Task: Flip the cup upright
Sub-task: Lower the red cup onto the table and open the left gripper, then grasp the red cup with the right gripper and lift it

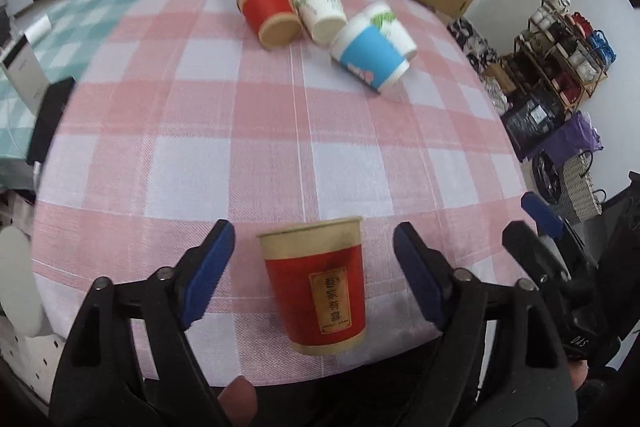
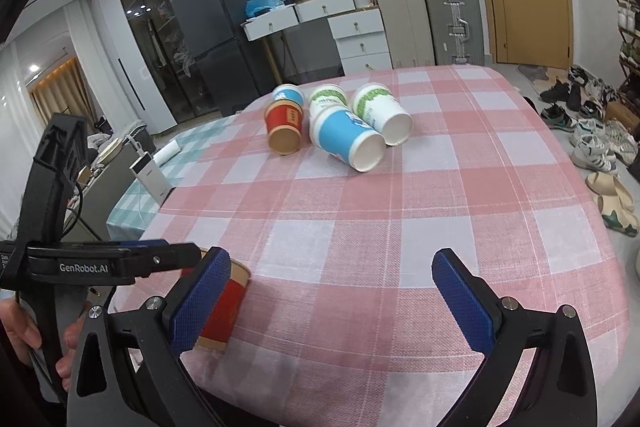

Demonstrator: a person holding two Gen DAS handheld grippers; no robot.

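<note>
A red paper cup (image 1: 316, 287) stands upright near the table's front edge, between the open fingers of my left gripper (image 1: 314, 273), which do not touch it. It also shows in the right wrist view (image 2: 222, 311), partly hidden behind my right gripper's left finger. Several cups lie on their sides at the far end: a red one (image 1: 270, 13), a green-and-white one (image 1: 322, 9) and a blue one (image 1: 370, 53). In the right wrist view they are the red (image 2: 284, 129), blue (image 2: 346, 139) and green-and-white (image 2: 382, 115) cups. My right gripper (image 2: 332, 299) is open and empty over the cloth.
The table carries a pink checked cloth (image 2: 400, 227). A white power bank (image 2: 154, 179) stands on a teal cloth at the left. My left gripper (image 2: 120, 263) reaches in from the left of the right wrist view. Shoes (image 2: 596, 147) and a rack lie to the right.
</note>
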